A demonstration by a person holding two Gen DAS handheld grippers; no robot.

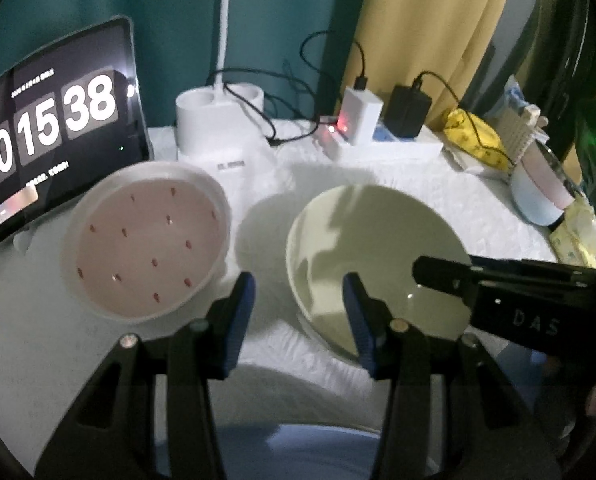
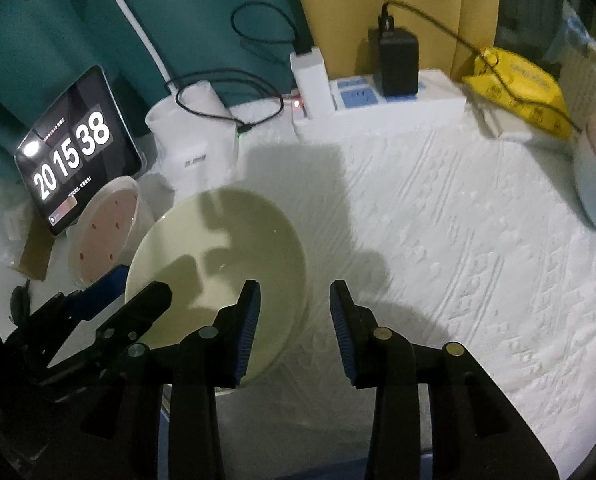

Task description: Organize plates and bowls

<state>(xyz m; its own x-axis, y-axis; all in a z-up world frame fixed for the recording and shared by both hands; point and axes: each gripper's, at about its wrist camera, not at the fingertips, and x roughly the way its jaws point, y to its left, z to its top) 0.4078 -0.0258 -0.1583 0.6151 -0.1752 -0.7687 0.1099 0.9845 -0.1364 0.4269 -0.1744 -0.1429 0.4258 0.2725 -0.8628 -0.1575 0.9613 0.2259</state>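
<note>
My left claw [image 1: 298, 312] is open around the near rim of the pale green plate [image 1: 378, 256] on the bench [image 2: 458, 240]. My right claw [image 2: 294, 320] is open beside it. The pink dotted bowl [image 1: 148, 240] sits to the left.

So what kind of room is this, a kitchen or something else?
Probably a home room rather than a kitchen, maybe a bedroom or study corner. A tablet showing a clock, a power strip with chargers and curtains stand behind the pale green plate and pink plate.
</note>
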